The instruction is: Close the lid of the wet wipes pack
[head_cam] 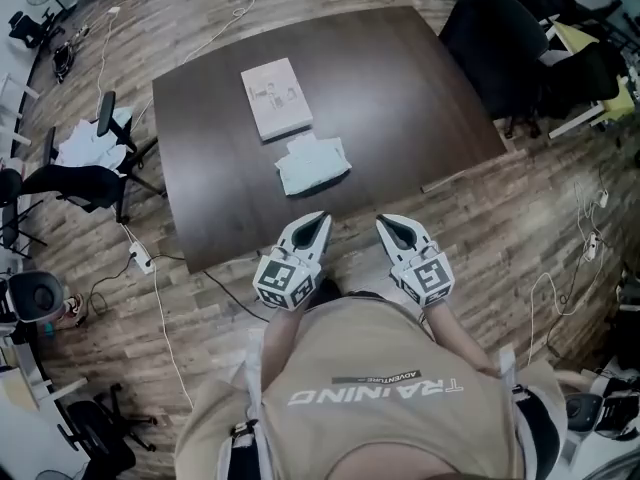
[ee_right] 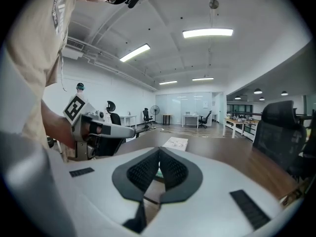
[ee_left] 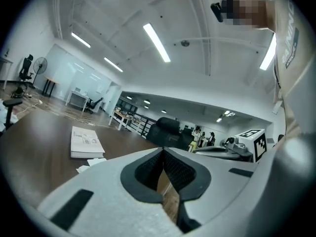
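Well back from the goods, both tools hang close to the person's chest, by the near edge of the dark wooden surface (head_cam: 400, 98). The left tool (head_cam: 320, 220) has its jaws pressed together with nothing between them, and the right tool (head_cam: 386, 224) is the same. The wet wipes pack (head_cam: 312, 165) lies on the surface ahead of them, apart from both, pale and rumpled. Whether its lid is up I cannot tell. Just beyond it lies a white booklet (head_cam: 276, 98).

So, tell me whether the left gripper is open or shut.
Shut. The left gripper shows its pads meeting at the tips in its own view, with nothing between them.
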`<state>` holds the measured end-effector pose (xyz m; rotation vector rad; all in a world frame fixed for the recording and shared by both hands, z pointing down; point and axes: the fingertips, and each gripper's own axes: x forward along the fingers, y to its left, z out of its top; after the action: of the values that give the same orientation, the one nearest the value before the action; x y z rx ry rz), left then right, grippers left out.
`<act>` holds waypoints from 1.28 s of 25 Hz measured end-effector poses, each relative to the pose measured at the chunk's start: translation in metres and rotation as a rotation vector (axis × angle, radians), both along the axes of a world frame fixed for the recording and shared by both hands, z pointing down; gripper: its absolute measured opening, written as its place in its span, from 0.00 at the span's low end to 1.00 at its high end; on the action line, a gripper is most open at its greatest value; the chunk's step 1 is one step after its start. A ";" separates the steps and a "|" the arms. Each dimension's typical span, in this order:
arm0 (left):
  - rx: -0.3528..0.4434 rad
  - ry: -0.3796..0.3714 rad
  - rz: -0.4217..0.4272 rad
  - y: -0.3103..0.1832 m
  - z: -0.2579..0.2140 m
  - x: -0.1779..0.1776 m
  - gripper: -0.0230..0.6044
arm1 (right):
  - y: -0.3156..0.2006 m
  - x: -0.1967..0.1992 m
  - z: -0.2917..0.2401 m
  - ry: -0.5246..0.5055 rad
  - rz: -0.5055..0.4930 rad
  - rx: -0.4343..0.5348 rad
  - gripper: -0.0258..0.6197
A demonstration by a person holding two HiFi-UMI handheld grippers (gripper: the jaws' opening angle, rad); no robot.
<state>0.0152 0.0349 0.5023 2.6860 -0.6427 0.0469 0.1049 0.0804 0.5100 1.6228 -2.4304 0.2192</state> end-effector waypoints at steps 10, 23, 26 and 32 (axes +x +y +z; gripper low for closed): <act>-0.039 0.026 -0.019 -0.043 0.012 -0.032 0.05 | -0.037 -0.015 0.003 0.021 0.033 -0.049 0.06; -0.058 -0.005 -0.117 -0.094 0.026 -0.051 0.05 | -0.108 -0.020 0.024 0.002 -0.057 -0.099 0.06; -0.062 -0.036 -0.184 -0.113 0.028 -0.064 0.05 | -0.138 -0.025 0.027 -0.023 -0.102 -0.093 0.06; -0.044 -0.104 -0.231 -0.155 0.025 -0.061 0.05 | -0.199 -0.022 0.034 -0.037 -0.189 -0.082 0.06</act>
<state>-0.0461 -0.1203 0.5271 2.5627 -0.9680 0.1376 0.0825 -0.1185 0.5443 1.3577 -2.5465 0.3156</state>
